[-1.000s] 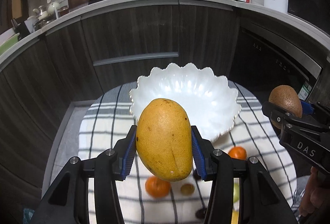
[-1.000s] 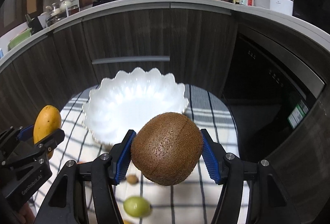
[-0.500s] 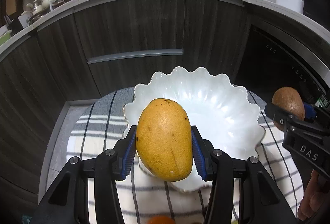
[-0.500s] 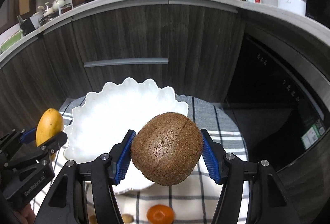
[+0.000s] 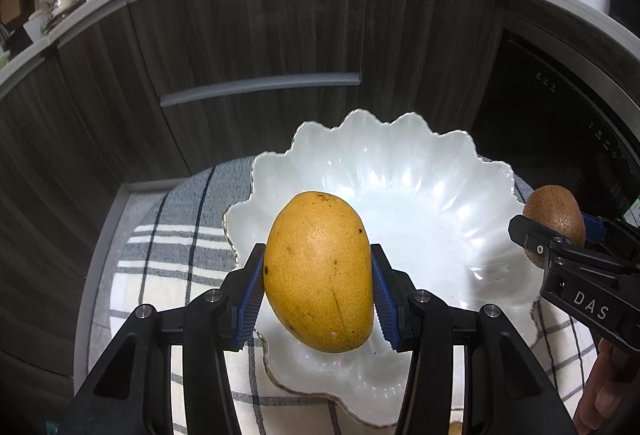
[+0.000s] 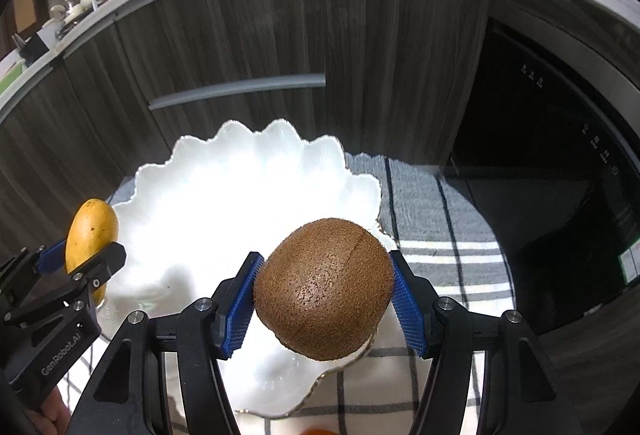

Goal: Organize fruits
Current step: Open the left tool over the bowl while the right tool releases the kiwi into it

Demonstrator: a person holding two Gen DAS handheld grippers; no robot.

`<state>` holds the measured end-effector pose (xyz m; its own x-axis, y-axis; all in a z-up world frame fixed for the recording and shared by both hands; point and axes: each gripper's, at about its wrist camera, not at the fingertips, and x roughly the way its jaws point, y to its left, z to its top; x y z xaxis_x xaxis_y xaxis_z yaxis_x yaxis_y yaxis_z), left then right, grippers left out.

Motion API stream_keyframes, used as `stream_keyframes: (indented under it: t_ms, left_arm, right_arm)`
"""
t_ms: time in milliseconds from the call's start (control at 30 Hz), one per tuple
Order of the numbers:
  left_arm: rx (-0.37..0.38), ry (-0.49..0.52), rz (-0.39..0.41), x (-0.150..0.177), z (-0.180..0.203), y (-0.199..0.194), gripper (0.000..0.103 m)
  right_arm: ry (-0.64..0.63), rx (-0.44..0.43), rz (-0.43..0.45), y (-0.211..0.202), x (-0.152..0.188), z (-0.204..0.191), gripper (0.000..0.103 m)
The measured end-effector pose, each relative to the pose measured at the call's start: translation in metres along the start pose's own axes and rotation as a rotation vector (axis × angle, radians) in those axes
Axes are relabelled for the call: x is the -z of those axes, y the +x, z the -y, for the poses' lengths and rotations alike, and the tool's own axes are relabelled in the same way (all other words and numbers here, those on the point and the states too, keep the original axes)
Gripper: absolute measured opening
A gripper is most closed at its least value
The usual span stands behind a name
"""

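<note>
Clamped between the blue pads of the left gripper (image 5: 318, 289) is a yellow mango (image 5: 320, 271), held over the near part of the white scalloped bowl (image 5: 420, 171). A brown kiwi (image 6: 324, 289) is gripped likewise by the right gripper (image 6: 322, 299), above the bowl's near right rim. The carrying step is judged almost done; next, each fruit must be lowered inside the rim and released gently. Nothing is seen lying in the bowl, which rests on a checked cloth (image 6: 440, 263).

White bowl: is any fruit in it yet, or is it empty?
Empty. The white bowl shows a bare inside in both views; the mango and kiwi are clamped above it.
</note>
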<state>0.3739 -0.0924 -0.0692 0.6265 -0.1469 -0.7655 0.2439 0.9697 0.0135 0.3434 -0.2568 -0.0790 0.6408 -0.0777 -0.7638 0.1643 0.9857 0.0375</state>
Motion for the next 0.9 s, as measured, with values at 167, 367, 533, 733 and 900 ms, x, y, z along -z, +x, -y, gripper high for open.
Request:
stream_keyframes:
  t_ms: [167, 367, 533, 733, 900]
  left_arm:
    - [-0.007, -0.005, -0.033, 0.001, -0.003, 0.011, 0.049]
    - [-0.041, -0.013, 0.007, -0.001, -0.003, 0.0, 0.066]
    - [-0.08, -0.028, 0.017, -0.005, -0.006, -0.01, 0.074]
    - [-0.123, -0.051, 0.065, -0.009, -0.01, -0.035, 0.086]
    - [-0.127, -0.063, 0.088, -0.007, -0.012, -0.054, 0.086]
  right_arm:
    - [0.003, 0.014, -0.019, 0.009, -0.001, -0.002, 0.063]
    - [0.01, 0.029, -0.005, 0.005, -0.005, -0.001, 0.074]
    - [0.024, 0.063, 0.054, -0.016, -0.013, 0.0, 0.086]
    - [0.042, 0.071, 0.078, -0.033, -0.015, -0.001, 0.086]
    - [0.065, 0.067, 0.108, -0.053, -0.014, 0.0, 0.086]
